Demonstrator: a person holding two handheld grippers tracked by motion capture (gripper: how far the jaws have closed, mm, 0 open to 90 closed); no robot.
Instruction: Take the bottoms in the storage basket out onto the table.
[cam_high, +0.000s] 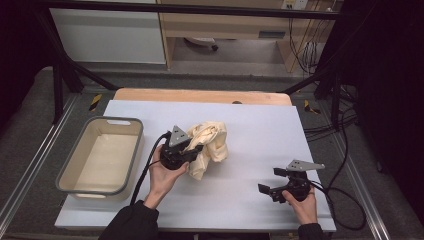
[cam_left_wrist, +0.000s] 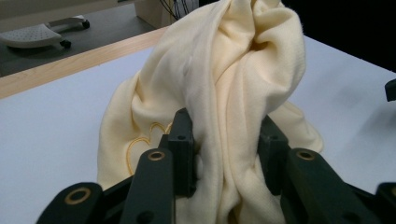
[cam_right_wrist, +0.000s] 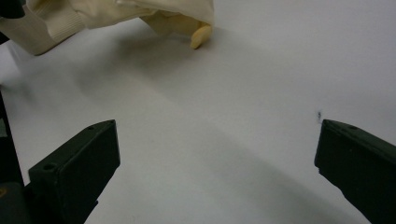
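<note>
The cloth (cam_left_wrist: 224, 93) is pinched by the left hand-held gripper (cam_high: 192, 150); the right hand-held gripper (cam_high: 272, 186) is held spread; a carry toward the bin (cam_high: 65, 172) at nine o'clock seems called for next.

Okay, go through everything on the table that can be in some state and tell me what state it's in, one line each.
Left tongs: shut on the cream cloth.
Right tongs: open, nothing between the jaws, apart from the cloth.
Cream cloth: crumpled and bunched, one fold pinched in the left tongs, partly resting on the white table cover.
Grey bin: upright, open-topped, empty, left of the cloth.
</note>
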